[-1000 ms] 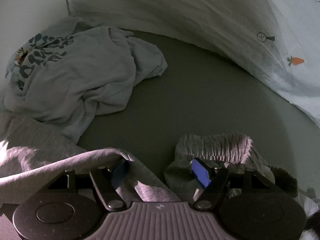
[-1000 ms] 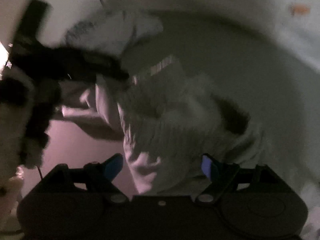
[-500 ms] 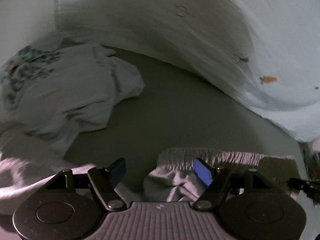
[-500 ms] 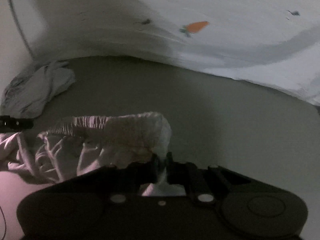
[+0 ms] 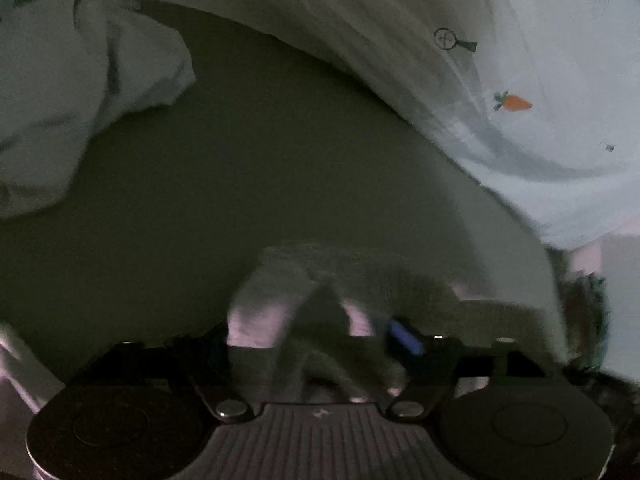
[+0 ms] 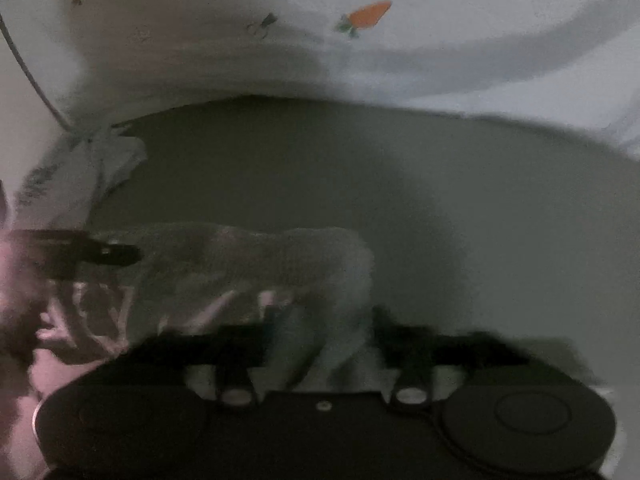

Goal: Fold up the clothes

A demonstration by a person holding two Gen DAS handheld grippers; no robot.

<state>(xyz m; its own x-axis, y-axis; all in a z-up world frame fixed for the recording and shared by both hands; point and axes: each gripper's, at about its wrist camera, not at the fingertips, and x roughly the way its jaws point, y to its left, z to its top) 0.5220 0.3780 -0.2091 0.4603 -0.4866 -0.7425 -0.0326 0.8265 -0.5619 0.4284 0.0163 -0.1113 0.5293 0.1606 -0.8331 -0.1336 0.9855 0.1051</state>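
A grey garment with a gathered waistband (image 5: 360,280) lies on the dark green bed surface (image 5: 260,160). In the left wrist view my left gripper (image 5: 316,344) has its jaws apart, with a fold of the waistband between them. In the right wrist view the same garment (image 6: 256,256) stretches from my right gripper (image 6: 320,344) toward the left gripper's finger (image 6: 100,254). The right jaws now stand apart, with cloth bunched between them. Both views are blurred.
A crumpled pale blue garment (image 5: 80,92) lies at the far left, also in the right wrist view (image 6: 80,168). A white sheet with carrot prints (image 5: 540,100) rises along the back and right (image 6: 400,32).
The right gripper, shut on the waistband half a second ago, now shows its jaws apart. The left gripper has moved forward to the right, and the waistband now sits between its jaws.
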